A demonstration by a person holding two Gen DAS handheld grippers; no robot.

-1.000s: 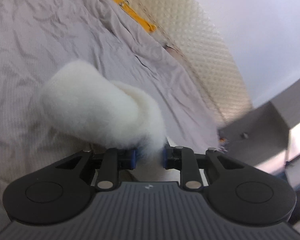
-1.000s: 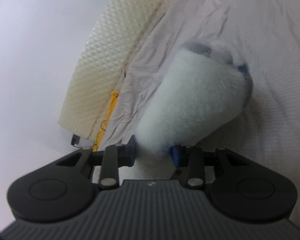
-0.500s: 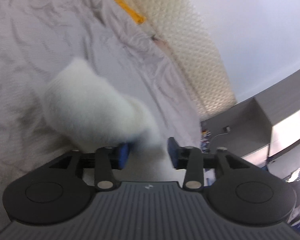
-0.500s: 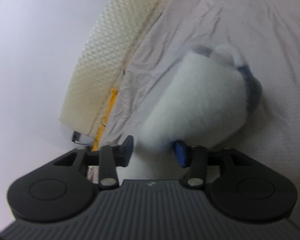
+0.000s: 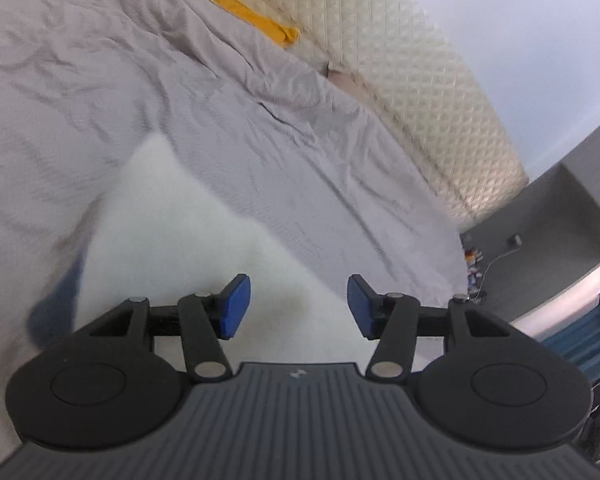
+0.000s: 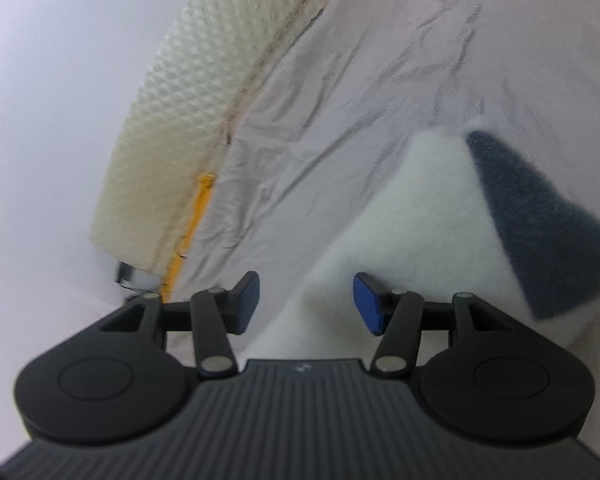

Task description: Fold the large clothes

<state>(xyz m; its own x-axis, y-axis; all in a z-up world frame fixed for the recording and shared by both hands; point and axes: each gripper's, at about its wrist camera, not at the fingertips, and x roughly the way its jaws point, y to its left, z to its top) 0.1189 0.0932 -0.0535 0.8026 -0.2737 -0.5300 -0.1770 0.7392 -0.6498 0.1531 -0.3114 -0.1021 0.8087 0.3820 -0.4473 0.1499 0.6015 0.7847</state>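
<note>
So both tools are wide open right now, nothing pinched in either. The left tool (image 5: 298, 306) hangs over the near part of the fluffy white garment (image 5: 172, 240), blue pads spread apart with fleece showing between them, and the right tool (image 6: 306, 304) looks the same from its side, jaws apart above white fleece. I can't tell if the pads are brushing the pile or just hovering.

That garment lies on the bed, on the wrinkled grey sheet (image 5: 100, 72), with a dark blue-grey patch (image 6: 540, 224) on its right edge in the right view and a bit of blue at the left edge in the left view. Beyond the sheet are the cream quilted mattress side (image 5: 440, 80) and a yellow strip (image 5: 256, 16) along the far edge.

My read: this looks like a fold laid down and let go, so it's tidy-up and re-grip time. To do that well:

- back straight out so the pads don't snag the fuzz and drag the layer open
- check the edges line up before grabbing again
- pick the next corners near the edge and bite through all layers, since thick fleece slips out of a shallow pinch
- keep both tools level so the next fold lands square

Both views are a bit blurry, so exact edges are hard to call.
</note>
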